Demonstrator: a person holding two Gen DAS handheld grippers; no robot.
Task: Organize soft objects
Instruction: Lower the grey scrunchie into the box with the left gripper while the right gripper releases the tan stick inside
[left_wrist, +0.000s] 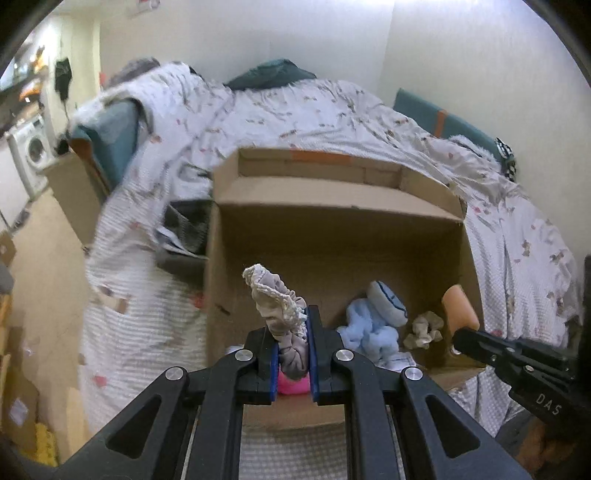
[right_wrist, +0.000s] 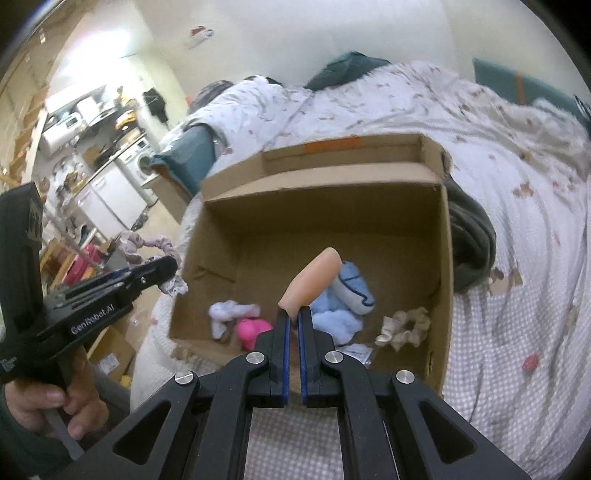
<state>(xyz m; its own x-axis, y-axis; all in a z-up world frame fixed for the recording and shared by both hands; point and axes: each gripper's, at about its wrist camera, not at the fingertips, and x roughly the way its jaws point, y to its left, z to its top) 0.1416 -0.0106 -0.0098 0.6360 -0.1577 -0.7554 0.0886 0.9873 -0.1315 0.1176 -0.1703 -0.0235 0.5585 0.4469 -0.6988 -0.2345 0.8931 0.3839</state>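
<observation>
Left wrist: claw clamped on scrunchie

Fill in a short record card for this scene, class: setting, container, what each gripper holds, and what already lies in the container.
setting: bed with a patterned quilt
container: open cardboard box standing on the bed
left gripper: shut on a grey frilled scrunchie
right gripper: shut on a peach foam piece
in the box: light blue plush toy, pink soft item, beige scrunchie, white cloth item
</observation>
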